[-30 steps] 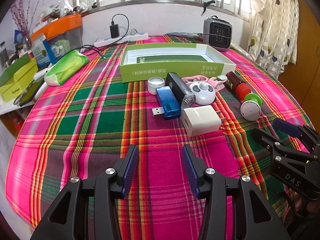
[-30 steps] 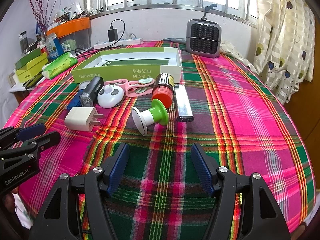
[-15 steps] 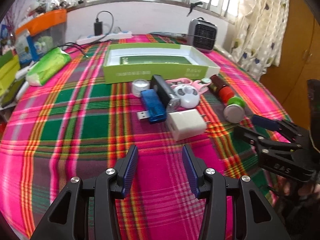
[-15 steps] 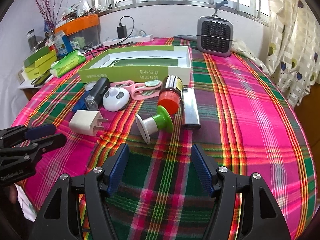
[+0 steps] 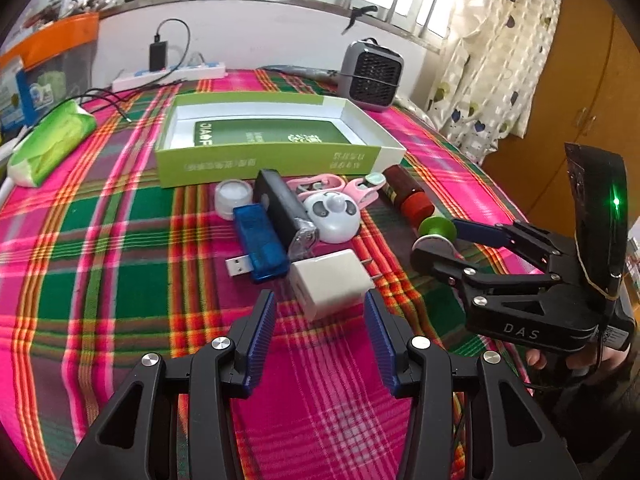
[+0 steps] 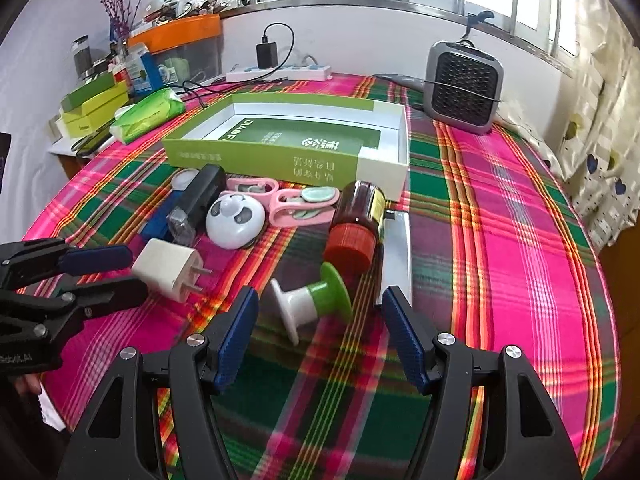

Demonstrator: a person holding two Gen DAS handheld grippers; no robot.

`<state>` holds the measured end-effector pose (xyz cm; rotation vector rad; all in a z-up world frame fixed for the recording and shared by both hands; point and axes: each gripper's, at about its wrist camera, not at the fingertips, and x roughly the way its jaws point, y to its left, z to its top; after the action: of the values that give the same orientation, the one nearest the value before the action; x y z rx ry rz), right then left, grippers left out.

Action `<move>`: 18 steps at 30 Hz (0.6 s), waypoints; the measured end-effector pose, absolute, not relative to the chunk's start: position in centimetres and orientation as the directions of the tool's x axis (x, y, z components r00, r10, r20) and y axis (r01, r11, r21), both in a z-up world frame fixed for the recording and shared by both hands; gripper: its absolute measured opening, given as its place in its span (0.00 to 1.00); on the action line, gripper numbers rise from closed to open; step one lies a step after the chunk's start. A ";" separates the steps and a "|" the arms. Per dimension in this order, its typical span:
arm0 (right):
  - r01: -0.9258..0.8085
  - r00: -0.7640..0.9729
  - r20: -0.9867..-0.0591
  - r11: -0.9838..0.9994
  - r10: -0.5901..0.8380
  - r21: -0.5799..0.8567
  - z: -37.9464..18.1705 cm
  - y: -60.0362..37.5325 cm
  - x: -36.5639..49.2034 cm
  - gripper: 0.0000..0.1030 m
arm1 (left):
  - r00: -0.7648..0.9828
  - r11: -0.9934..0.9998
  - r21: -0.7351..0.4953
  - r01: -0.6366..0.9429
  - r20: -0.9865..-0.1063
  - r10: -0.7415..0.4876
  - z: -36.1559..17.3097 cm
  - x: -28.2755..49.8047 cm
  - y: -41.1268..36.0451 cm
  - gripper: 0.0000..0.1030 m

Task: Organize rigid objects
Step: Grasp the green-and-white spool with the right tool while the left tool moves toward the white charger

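Note:
On the plaid tablecloth lies a cluster of small items in front of an open green box [image 5: 276, 160] [image 6: 260, 156]. My left gripper [image 5: 319, 300] [image 6: 134, 272] is open, its fingertips on either side of the near end of a white plug charger [image 5: 330, 280] [image 6: 168, 268]. My right gripper [image 6: 320, 294] [image 5: 438, 240] is open around a green-and-white spool [image 6: 312, 304] [image 5: 436, 230]. Behind lie a blue USB stick [image 5: 260, 244], a black device [image 5: 280, 204], a panda-faced gadget [image 6: 236, 220], pink clips [image 6: 296, 204], a red-capped brown bottle [image 6: 356, 224] and a silver lighter [image 6: 396, 248].
A grey heater [image 6: 464, 88] stands at the back right and a power strip [image 6: 280, 72] with a plugged charger lies by the wall. A green tissue pack [image 6: 148, 114] and stacked boxes sit at the left. A small white jar [image 5: 235, 196] lies near the box.
Both grippers have moved forward to the cluster. The left fingertips now flank the white charger and the right fingertips flank the spool. Both stay open.

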<state>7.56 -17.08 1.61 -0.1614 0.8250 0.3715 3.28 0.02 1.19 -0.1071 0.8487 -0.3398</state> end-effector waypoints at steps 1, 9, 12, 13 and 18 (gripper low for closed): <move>-0.386 0.617 -0.744 0.923 0.257 -0.001 1.7 -17.1 7.7 0.63 | 0.602 0.935 -0.238 0.263 -0.716 -0.352 1.1 3.4 -0.1 0.43; -0.380 0.611 -0.757 0.925 0.231 -0.025 1.8 -17.0 8.3 0.63 | 0.566 0.912 -0.250 0.325 -0.722 -0.399 1.2 3.0 -1.7 0.43; -0.381 0.613 -0.757 0.924 0.227 -0.032 1.8 -17.0 8.2 0.63 | 0.558 0.909 -0.248 0.334 -0.726 -0.403 1.1 2.7 -2.1 0.43; -0.384 0.615 -0.755 0.923 0.227 -0.035 1.8 -17.0 8.2 0.63 | 0.555 0.908 -0.251 0.337 -0.726 -0.407 1.1 2.6 -2.1 0.43; -0.385 0.625 -0.745 0.922 0.233 -0.035 1.8 -17.1 8.2 0.53 | 0.548 0.901 -0.247 0.356 -0.726 -0.416 1.2 2.3 -2.5 0.43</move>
<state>8.15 -17.08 1.82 -0.1990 0.8227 0.3572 2.30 -2.48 1.16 -0.0738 0.8788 -0.4578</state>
